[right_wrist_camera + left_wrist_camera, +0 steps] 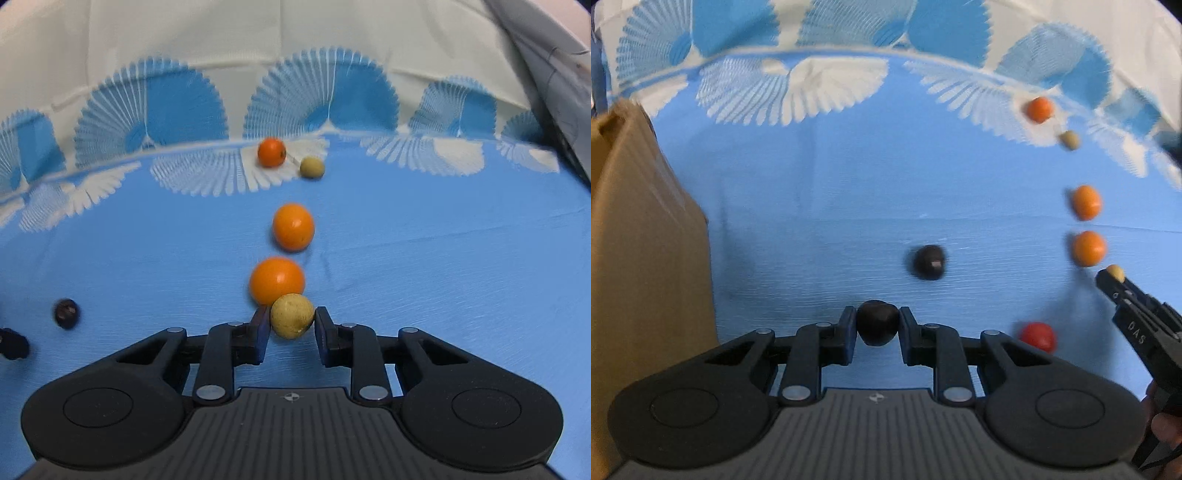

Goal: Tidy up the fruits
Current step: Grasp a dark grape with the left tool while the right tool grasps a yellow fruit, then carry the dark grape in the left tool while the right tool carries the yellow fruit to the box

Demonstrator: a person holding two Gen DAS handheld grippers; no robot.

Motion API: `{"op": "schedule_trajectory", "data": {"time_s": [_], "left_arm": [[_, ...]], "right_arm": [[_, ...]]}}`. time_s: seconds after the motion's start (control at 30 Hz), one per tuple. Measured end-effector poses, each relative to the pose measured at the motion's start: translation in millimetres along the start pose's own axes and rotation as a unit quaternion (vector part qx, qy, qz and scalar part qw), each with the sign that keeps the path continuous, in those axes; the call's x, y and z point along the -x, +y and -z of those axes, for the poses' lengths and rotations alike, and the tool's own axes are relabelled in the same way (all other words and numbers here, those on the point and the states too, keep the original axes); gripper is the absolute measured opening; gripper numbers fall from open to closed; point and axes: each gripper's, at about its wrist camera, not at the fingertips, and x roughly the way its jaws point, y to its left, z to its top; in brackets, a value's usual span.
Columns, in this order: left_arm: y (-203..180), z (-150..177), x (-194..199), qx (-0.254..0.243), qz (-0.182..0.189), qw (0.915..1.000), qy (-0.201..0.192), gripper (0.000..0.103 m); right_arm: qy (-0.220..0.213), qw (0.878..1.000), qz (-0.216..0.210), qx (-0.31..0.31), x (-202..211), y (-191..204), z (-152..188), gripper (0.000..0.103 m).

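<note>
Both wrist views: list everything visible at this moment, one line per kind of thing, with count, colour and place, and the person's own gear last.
Dark fruit: two, near-black; one between the left jaws, the other loose on the cloth beyond.
Orange fruit: three, orange; in a row, farthest near the cloth's patterned edge.
Tan fruit: two, yellowish; one between the right jaws, one beside the far orange.
Red fruit: one, red; right of the left gripper.
Cardboard box: one, brown; left edge.
Cloth: one, blue with white fan pattern; under everything.
Left gripper: black, shut on dark fruit.
Right gripper: black, shut on tan fruit.
</note>
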Motion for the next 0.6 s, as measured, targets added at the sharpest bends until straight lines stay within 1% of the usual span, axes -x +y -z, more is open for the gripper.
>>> {"op": "schedule_trajectory", "data": {"time_s": [0.17,0.3,0.4,0.5,0.6], "left_arm": [[-11.0,14.4,48.8,-0.013,0.03,0.999,-0.03,0.026],[-14.9,35.5,104.9,-0.019,0.045,0.9973,-0.054,0.026],[-10.4,54.6,148.6,-0.019,0.048,0.9959,-0.074,0.026],[2.5,74.3,185.3,-0.006,0.047,0.9958,-0.078,0.026],[22.9,99.8,220.5,0.009,0.035,0.9962,-0.079,0.026]], "right_arm": [[-0.028,1.0,-0.01,-0.004,57.2,0.4,-2.8,0.027],[-0.053,0.998,-0.023,-0.005,114.5,6.6,-3.7,0.027],[-0.064,0.997,-0.04,-0.006,157.3,14.9,-2.6,0.027],[-0.073,0.995,-0.066,-0.002,201.4,28.8,1.2,0.027],[-0.076,0.992,-0.101,0.008,244.6,47.3,7.8,0.027]]}}
